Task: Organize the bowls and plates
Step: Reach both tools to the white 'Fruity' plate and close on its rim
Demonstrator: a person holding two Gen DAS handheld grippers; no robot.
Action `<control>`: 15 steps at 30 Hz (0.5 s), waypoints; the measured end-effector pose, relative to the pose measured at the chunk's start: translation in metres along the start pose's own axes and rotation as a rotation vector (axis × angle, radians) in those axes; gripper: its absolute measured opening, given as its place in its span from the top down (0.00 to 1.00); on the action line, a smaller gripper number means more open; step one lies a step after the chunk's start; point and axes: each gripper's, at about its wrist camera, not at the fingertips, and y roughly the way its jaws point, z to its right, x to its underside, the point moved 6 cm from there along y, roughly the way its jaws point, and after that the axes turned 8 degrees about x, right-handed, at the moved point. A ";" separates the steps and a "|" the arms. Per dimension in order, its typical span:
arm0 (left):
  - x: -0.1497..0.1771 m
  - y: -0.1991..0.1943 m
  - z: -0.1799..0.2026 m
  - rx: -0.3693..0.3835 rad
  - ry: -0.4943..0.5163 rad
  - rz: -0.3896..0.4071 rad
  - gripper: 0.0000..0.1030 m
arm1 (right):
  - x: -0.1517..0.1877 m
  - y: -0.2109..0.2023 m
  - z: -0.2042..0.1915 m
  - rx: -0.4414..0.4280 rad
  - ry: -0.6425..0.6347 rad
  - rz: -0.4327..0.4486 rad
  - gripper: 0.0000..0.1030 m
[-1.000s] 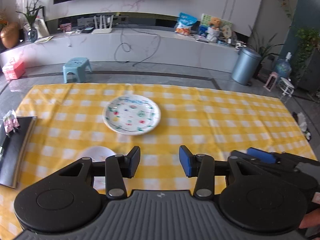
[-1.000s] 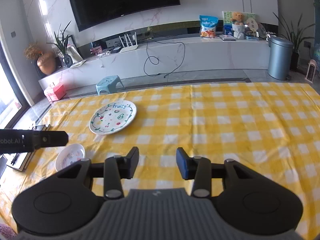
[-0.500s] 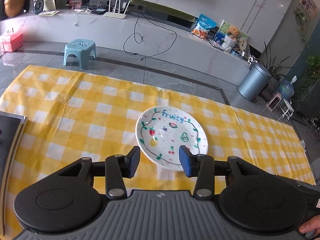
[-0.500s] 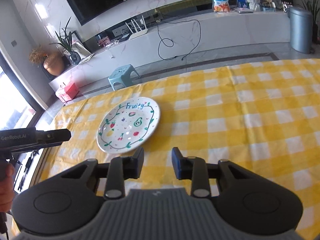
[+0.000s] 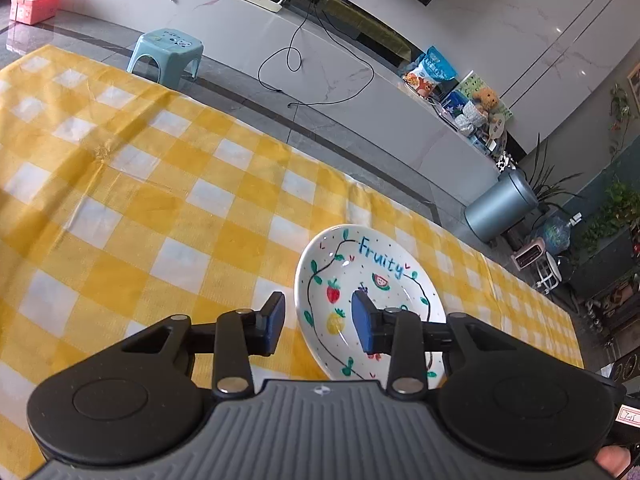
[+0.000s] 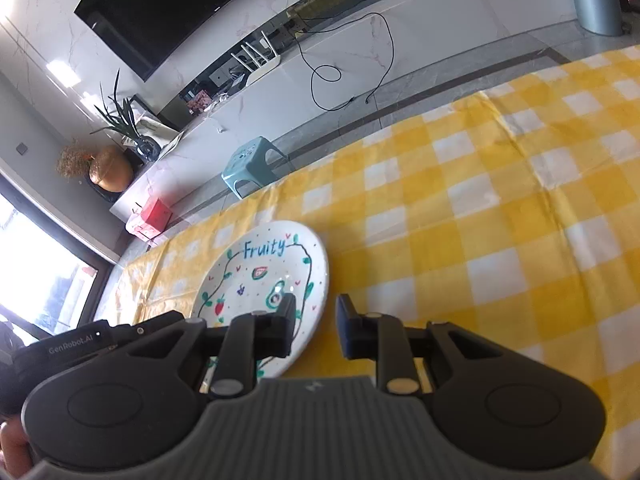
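Observation:
A white plate (image 5: 360, 276) painted with fruits and the word "Fruity" lies on the yellow checked tablecloth (image 5: 160, 200). My left gripper (image 5: 318, 326) is open and straddles the plate's left rim, one finger outside it, one over its bowl. The plate also shows in the right wrist view (image 6: 260, 268). My right gripper (image 6: 316, 330) is open and straddles the plate's right rim, its left finger over the plate, its right finger over the cloth. The left gripper's body (image 6: 80, 344) shows at the left edge there.
Beyond the table's far edge are a light blue stool (image 5: 168, 54), a grey bin (image 5: 500, 208), a long white cabinet (image 5: 320, 60) with cables and a pink box (image 5: 34, 2). The tablecloth (image 6: 500, 220) stretches to the right.
Both grippers have moved forward and down to the plate from either side. The plate now lies between each pair of fingers. The small bowl and dark book have left the view.

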 end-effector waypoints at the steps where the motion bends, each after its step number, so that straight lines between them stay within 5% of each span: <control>1: 0.000 0.002 -0.002 0.002 -0.006 -0.003 0.62 | -0.001 0.003 0.000 -0.002 0.005 -0.003 0.79; 15: -0.006 0.018 -0.010 0.003 -0.017 -0.005 0.82 | -0.002 0.023 0.001 -0.048 0.085 -0.024 0.87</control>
